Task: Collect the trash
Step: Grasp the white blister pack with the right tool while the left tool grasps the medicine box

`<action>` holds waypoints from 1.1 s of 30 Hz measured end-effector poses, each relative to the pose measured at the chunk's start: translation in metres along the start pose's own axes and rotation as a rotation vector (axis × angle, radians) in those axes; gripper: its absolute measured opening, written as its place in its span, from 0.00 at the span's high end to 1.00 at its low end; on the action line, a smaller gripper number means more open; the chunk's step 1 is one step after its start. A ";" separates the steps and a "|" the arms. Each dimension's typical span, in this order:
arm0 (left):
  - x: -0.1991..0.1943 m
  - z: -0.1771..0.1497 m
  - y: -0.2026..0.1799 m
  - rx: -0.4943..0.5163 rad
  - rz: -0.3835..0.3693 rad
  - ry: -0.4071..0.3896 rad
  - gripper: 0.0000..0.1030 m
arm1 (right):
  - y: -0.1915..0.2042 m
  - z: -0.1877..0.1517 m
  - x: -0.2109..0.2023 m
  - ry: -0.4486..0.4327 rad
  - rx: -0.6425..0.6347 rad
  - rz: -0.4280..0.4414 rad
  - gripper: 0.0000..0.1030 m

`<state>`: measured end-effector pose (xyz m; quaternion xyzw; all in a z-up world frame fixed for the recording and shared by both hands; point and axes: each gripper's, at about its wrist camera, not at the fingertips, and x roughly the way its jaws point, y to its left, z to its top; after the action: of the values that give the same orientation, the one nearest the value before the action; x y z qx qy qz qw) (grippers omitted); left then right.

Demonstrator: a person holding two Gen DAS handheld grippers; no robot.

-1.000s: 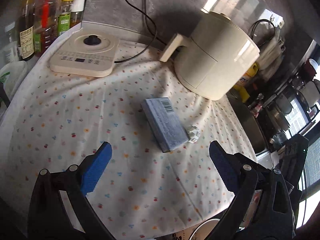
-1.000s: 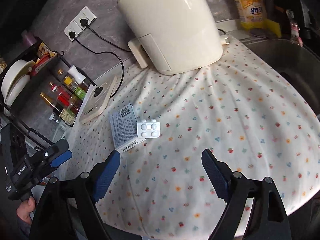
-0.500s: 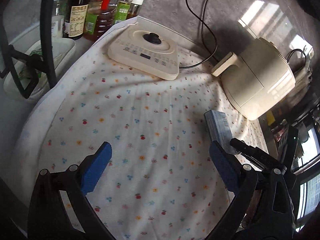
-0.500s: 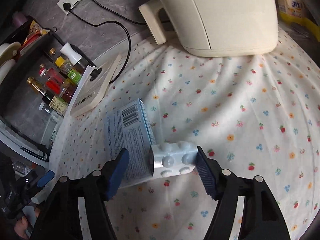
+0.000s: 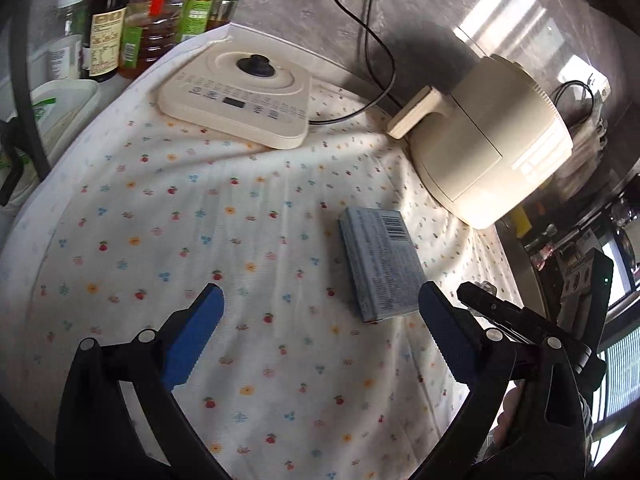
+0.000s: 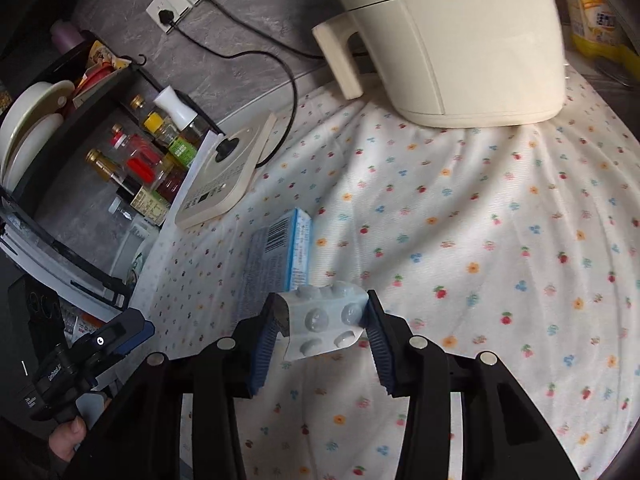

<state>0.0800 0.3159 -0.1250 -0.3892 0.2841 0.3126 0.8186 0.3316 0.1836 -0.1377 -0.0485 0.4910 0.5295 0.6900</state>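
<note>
While left tool (image 5: 320, 316) gapes, right tool (image 6: 320, 320) around crinkled foil blister pack (image 6: 326, 320).

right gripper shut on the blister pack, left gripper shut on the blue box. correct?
Half right. The right gripper is shut on the blister pack, but the left wrist view shows the left gripper open and empty, with the blue box lying on the tablecloth ahead of its fingers.
</note>
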 end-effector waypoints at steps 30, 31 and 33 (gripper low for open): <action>0.054 0.000 -0.061 0.118 0.105 0.029 0.35 | -0.026 0.001 -0.041 -0.034 -0.010 -0.162 0.58; 0.048 -0.002 -0.063 0.121 0.103 0.013 0.35 | -0.021 -0.002 -0.041 -0.029 -0.032 -0.152 0.58; 0.035 -0.009 -0.065 0.124 0.099 -0.013 0.35 | -0.015 -0.009 -0.043 -0.018 -0.060 -0.144 0.58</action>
<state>0.1487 0.2864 -0.1245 -0.3214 0.3166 0.3369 0.8264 0.3398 0.1424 -0.1178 -0.0997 0.4637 0.4933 0.7291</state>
